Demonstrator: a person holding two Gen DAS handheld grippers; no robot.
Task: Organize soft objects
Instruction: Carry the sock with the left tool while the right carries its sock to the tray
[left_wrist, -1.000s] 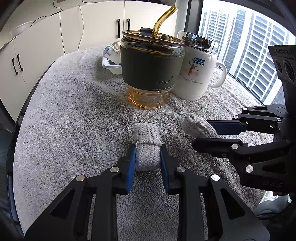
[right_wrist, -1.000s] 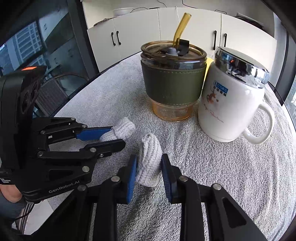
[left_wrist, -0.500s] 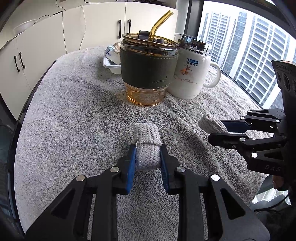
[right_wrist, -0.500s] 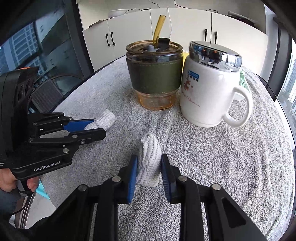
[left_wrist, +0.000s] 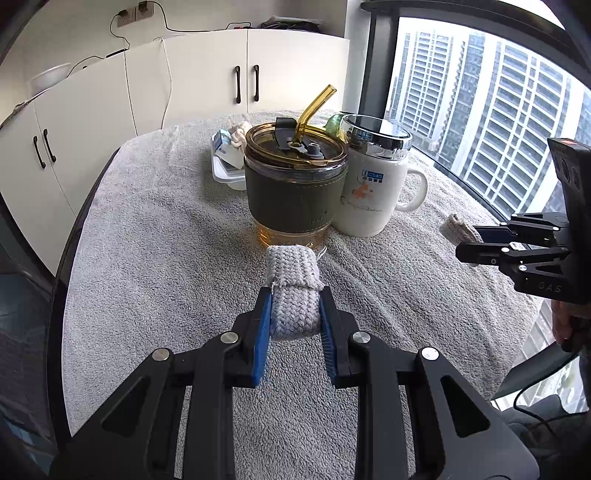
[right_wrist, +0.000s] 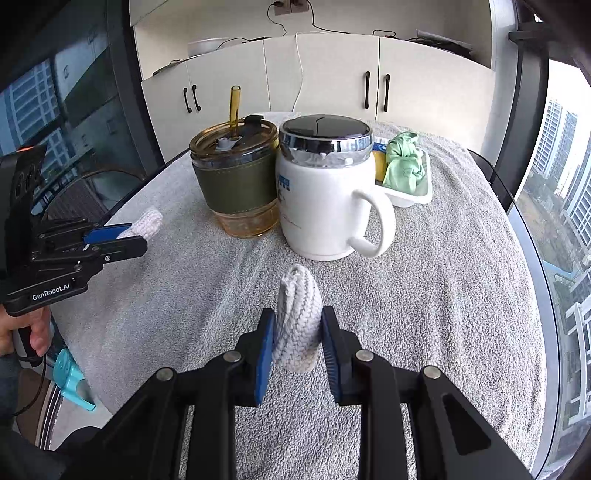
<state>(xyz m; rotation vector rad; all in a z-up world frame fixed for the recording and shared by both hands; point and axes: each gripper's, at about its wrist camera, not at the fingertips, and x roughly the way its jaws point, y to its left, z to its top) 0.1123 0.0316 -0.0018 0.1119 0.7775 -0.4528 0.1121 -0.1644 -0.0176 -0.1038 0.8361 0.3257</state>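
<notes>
The left tongs clamp one end of a grey braided cloth roll. The right tongs pinch a second grey woven roll, both above the grey towel-covered tabletop.

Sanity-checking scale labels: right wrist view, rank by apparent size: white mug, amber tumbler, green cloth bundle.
1. white mug
2. amber tumbler, close behind; the mug stands nearer the camera, so true order is unsure
3. green cloth bundle, clearly smallest, farthest back

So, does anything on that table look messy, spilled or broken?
Nothing spilled or tipped: the amber tumbler and white mug stand upright. The only oddity is a frayed edge with loose threads on the woven piece held in the left claw.
</notes>
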